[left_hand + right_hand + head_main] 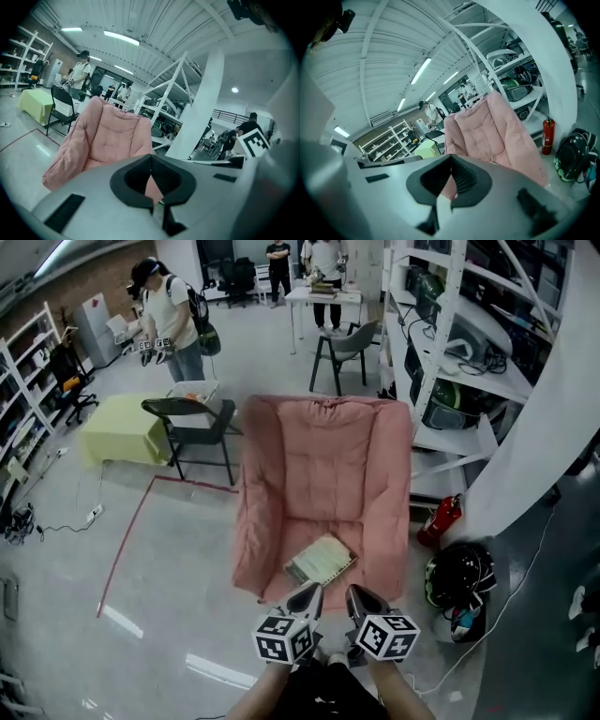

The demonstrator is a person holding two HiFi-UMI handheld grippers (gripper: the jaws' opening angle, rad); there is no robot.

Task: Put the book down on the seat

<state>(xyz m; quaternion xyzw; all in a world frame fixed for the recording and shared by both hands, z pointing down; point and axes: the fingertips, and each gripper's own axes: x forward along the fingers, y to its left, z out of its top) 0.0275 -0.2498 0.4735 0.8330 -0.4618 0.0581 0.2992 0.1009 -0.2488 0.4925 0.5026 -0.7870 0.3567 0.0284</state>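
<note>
a pink padded seat (pixel 323 465) stands on the grey floor (pixel 178 559). a book (pixel 321 561) lies flat on its cushion, toward the near edge, turned askew.

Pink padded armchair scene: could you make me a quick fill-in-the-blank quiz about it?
The pale rectangular book lies on the ___ of the pink padded armchair.
In the head view, the red fire extinguisher stands on the armchair's ___ side.
The left hand-held gripper and the right hand-held gripper both have their jaws ___.
Missing: seat; right; shut.
</note>
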